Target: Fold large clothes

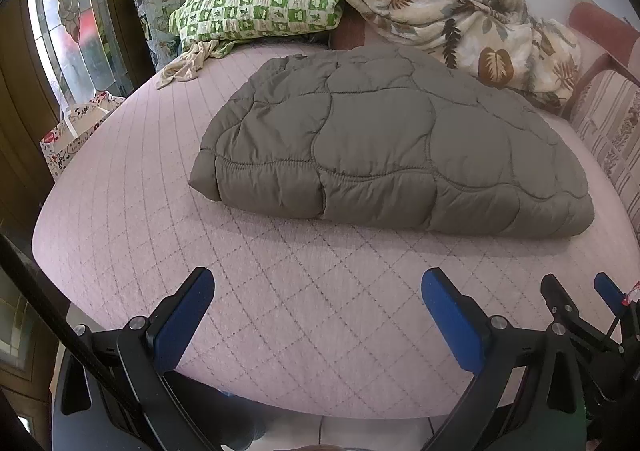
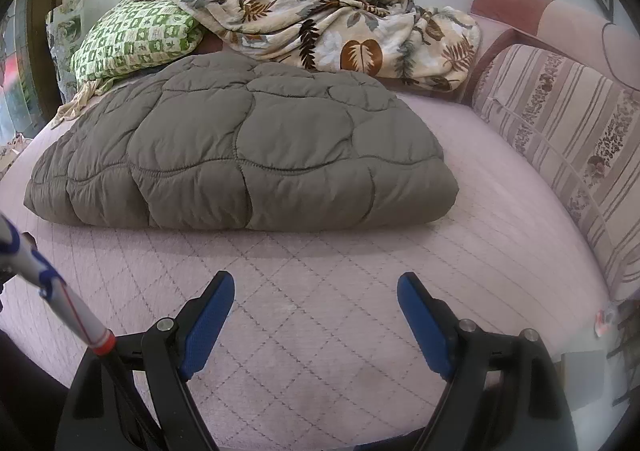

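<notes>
A grey-brown quilted garment [image 1: 384, 143] lies folded into a thick flat bundle on the pink quilted bed [image 1: 280, 315]; the right wrist view has it as the garment [image 2: 240, 155] on the bed [image 2: 320, 331]. My left gripper [image 1: 318, 285] hovers over bare bed in front of the bundle, open, with nothing between its blue pads. My right gripper [image 2: 316, 287] is also open and empty, short of the bundle's near edge. The right gripper's fingers [image 1: 560, 299] show at the left wrist view's lower right.
A green checked pillow [image 1: 256, 7] and a crumpled leaf-print blanket [image 1: 460, 19] lie at the back. A striped sofa cushion [image 2: 560, 139] borders the bed's right side. A patterned paper bag [image 1: 76, 131] stands left of the bed by a glass door [image 1: 60, 11].
</notes>
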Tool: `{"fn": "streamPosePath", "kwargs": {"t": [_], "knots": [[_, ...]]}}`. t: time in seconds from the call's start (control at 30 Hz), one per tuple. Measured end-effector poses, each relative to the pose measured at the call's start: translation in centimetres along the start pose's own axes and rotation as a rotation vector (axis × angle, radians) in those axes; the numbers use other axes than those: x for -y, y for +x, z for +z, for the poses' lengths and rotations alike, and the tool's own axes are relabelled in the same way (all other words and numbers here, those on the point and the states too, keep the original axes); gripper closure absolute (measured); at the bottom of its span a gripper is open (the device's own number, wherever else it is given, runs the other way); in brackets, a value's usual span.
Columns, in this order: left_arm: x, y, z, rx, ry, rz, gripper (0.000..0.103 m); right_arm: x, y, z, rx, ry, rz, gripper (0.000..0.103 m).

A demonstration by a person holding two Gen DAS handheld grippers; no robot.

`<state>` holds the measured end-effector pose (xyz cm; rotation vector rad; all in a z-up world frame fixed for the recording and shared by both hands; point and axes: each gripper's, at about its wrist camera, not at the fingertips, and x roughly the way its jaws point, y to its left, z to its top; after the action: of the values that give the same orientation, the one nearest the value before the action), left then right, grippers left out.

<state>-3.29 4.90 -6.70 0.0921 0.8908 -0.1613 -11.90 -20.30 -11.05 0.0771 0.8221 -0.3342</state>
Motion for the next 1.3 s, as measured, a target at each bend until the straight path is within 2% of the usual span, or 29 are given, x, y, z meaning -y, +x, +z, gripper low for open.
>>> {"fn": "streamPosePath", "kwargs": {"t": [1.3], "knots": [[-0.05,1.0,-0.15,-0.026,-0.001,0.017,0.0,-0.65,0.55,0.0,-0.009,-0.029,0.023,0.017]]}}
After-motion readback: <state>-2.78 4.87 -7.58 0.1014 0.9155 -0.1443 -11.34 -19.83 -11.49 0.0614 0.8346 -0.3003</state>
